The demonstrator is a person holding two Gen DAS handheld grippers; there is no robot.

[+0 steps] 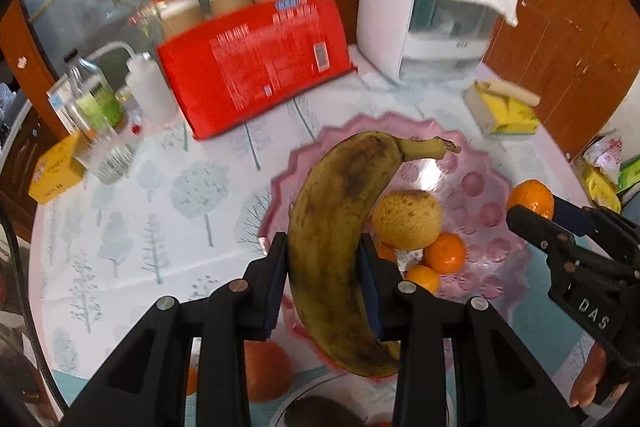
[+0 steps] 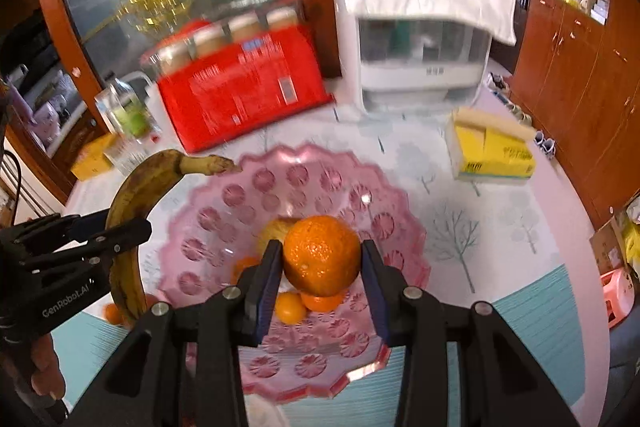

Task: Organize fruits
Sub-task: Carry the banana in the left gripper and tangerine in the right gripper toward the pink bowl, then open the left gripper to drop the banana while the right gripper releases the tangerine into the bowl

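Note:
My left gripper (image 1: 323, 247) is shut on a brown-spotted banana (image 1: 340, 227) and holds it over the near left rim of the pink scalloped bowl (image 1: 492, 227). My right gripper (image 2: 320, 257) is shut on an orange (image 2: 322, 255) above the bowl (image 2: 224, 227). In the bowl lie a yellow-brown round fruit (image 1: 406, 219) and two small oranges (image 1: 446, 253). The right gripper with its orange (image 1: 532, 199) shows at the right of the left wrist view. The left gripper with the banana (image 2: 128, 203) shows at the left of the right wrist view.
A red pack of jars (image 1: 256, 75), a white appliance under a cloth (image 1: 432, 7), a yellow tissue pack (image 1: 504, 111), bottles (image 1: 96, 95) and a yellow box (image 1: 56, 171) stand on the tree-print tablecloth. Another orange (image 1: 266, 371) and a plate (image 1: 312, 407) lie near the front edge.

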